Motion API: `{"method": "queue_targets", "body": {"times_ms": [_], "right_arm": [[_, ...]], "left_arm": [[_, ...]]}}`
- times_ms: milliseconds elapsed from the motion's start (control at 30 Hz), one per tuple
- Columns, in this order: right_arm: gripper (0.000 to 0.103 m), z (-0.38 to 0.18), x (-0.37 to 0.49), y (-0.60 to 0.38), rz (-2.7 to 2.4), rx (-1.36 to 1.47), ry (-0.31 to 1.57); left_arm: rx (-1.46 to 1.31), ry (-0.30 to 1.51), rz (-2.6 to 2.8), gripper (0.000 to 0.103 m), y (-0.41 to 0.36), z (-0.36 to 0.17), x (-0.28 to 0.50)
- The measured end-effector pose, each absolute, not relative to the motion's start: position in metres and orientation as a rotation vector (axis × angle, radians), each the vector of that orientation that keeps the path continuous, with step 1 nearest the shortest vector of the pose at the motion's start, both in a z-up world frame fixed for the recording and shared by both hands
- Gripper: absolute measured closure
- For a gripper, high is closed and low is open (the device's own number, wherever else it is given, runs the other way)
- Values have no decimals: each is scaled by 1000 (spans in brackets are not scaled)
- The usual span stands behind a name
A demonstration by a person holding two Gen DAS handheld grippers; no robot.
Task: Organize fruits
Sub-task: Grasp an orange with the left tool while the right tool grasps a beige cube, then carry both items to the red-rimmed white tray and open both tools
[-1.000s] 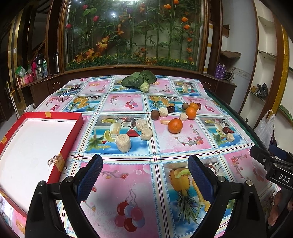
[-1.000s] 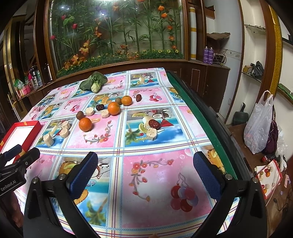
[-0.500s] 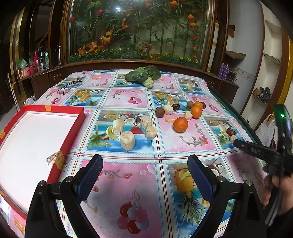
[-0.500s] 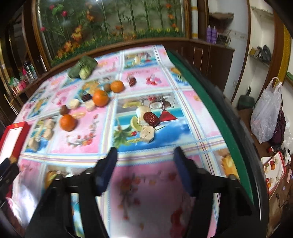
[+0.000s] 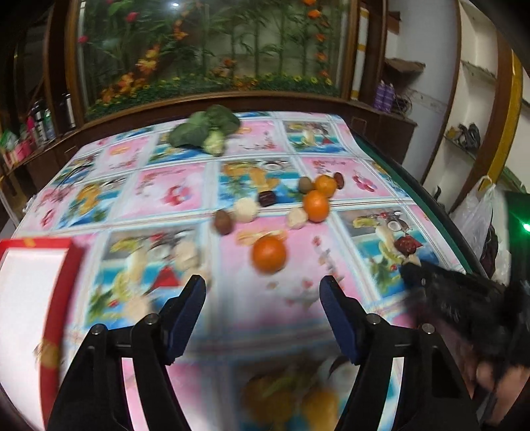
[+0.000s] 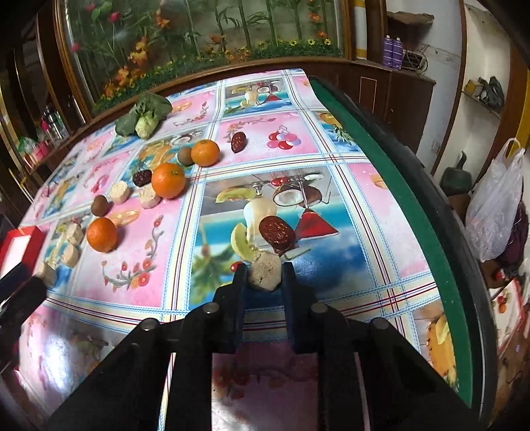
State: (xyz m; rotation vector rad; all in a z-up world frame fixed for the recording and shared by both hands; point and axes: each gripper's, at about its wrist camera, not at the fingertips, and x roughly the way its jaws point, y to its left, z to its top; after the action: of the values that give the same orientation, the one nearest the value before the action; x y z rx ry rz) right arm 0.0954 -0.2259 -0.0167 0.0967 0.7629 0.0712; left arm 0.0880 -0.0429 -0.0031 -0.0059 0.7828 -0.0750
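My right gripper [image 6: 264, 277] has just closed: a second ago its fingers [image 6: 239, 281] stood wide over bare cloth, now they are nearly together and pinch a pale beige chunk of fruit [image 6: 265, 274] on the bench [image 6: 347, 212]. A wrinkled dark red date [image 6: 276, 233] lies just beyond the chunk, at about 12 o'clock from it. My left gripper [image 5: 263, 291] has swung across since the earlier frame, and its view is smeared. Its fingers [image 5: 334, 308] have been closing a little but stand well apart with nothing between them. The nearest orange [image 5: 269, 254], which sat far up the bench before, now lies just beyond the tips at 12 o'clock. The red box [image 5: 64, 291] with its white inside has slid off to 9 o'clock.

Two more oranges [image 6: 168, 180], brown round fruits [image 6: 100, 205], pale chunks and another date [image 6: 238, 142] are scattered toward 10 o'clock in the right view, with a leafy green vegetable [image 6: 145, 114] at the far end. The bench wears a glossy pink-and-blue cloth [image 6: 139, 258] printed with fruit, its green edge [image 6: 391, 185] showing at 3 o'clock. Behind it is a glass case of artificial flowers [image 6: 205, 30], and a white plastic bag [image 6: 493, 212] hangs at the right.
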Motion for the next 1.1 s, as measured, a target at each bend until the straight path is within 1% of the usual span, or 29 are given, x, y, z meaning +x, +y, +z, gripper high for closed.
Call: {"method": "queue_targets", "body": {"times_ms": [67,133,167,233,267,300,467,900,1100], "right_arm": [[82,-17,95,-229,86,120,760],[82,-17,97,-232,100,139,758],[82,-17,97,-233,107,147,758],[82,-16,98,-234,116,158,758],[82,-16,98,-234,121,161,759],[82,-16,98,-234,129,167,759],[82,-15,97,-231,141,158,757],[82,-14,94,-212,115,64,759],[82,-7,71,-182,147,2,756]], "left_arm": [[20,792,-71,32,-55,-8,102],[37,814,-60,35,-62,-16,113],[41,833,-59,46,-64,-21,119],[72,840,-12,55,-66,-27,125],[82,840,15,64,-63,-30,126],[82,846,32,72,-61,-32,128],[31,861,0,73,-50,-29,119],[-65,863,7,73,-4,-6,54],[-106,847,30,73,21,1,35]]}}
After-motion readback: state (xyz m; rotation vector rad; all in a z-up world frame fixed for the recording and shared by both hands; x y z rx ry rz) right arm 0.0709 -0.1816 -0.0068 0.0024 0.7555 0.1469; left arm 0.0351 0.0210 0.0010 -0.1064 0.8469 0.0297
